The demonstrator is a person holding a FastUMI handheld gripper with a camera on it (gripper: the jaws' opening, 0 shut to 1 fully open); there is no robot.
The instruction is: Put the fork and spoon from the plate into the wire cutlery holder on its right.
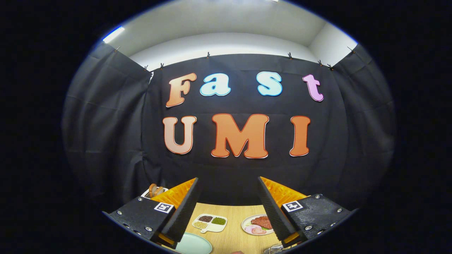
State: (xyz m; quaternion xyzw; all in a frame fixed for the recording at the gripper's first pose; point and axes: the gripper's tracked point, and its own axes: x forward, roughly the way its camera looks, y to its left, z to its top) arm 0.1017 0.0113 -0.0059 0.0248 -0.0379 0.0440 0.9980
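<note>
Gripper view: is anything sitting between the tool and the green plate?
Nothing visible does. The tool is open above the table; the green plate lies close under its left finger. The bean dish and meat plate sit farther ahead, out of the way.

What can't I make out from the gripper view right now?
- Plate: pale green, partly behind the left finger and cut off below; fork and spoon not identifiable.
- Wire holder: only a glint under the right finger, cut off.
- Hand-held gripper: open, empty.
- Bread tray: mostly behind the left finger.
</note>
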